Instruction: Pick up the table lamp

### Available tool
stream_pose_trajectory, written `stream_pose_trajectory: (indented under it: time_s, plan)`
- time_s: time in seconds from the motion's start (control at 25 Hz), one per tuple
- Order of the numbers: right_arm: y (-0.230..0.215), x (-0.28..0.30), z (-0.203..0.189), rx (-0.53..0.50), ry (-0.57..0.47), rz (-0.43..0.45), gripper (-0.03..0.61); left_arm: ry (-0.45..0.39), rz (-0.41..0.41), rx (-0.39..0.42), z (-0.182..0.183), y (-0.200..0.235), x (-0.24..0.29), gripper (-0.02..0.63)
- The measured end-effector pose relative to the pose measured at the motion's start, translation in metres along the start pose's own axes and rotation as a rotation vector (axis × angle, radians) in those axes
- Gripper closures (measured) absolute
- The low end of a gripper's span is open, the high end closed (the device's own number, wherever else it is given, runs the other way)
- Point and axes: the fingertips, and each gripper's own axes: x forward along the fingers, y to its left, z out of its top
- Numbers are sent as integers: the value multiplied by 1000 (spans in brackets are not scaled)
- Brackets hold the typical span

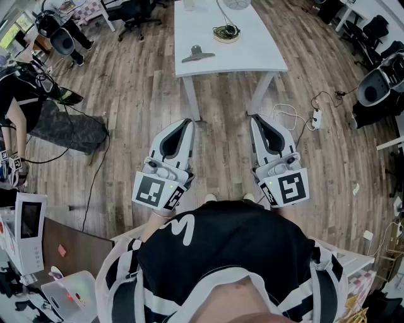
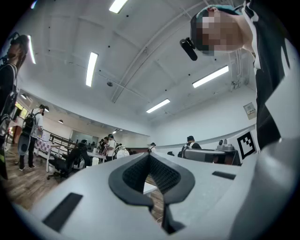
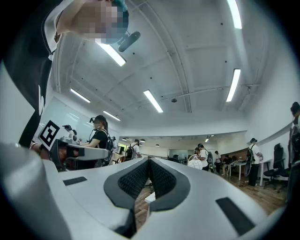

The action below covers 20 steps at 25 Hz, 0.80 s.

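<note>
White tabletop at the upper middle of the head view carries the table lamp [image 1: 238, 3], apparently the pale round piece cut off by the top edge, though too little of it shows to be sure. Just below it on the table [image 1: 189, 25] lie a coiled cable [image 1: 225, 31] and, nearer the front edge, a flat grey object [image 1: 197, 53].

Both tongs sit lower in the frame, over the wooden floor [image 1: 139, 107] and well apart from the lamp. The left gripper [image 1: 185, 121] is at lower centre-left and the right gripper [image 1: 255, 117] at lower centre-right, each with its tips aimed up-frame toward the table legs. A person [image 1: 221, 252] in a black-and-white top holds them side by side.

The left gripper view shows dark ribbed pads [image 2: 136, 173] pressed together with nothing between them — and the right gripper view shows the same, its pads [image 3: 133, 180] closed and empty. Other people [image 3: 99, 136] stand among desks in the background of both gripper views.
</note>
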Motion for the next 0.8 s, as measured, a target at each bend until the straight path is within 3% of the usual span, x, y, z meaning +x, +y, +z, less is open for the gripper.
stream_pose_trajectory:
  time_s: [0.8]
  plan:
    - [33,14,-8,15,20,12,560,11,-14,0,-4,18,-17,615]
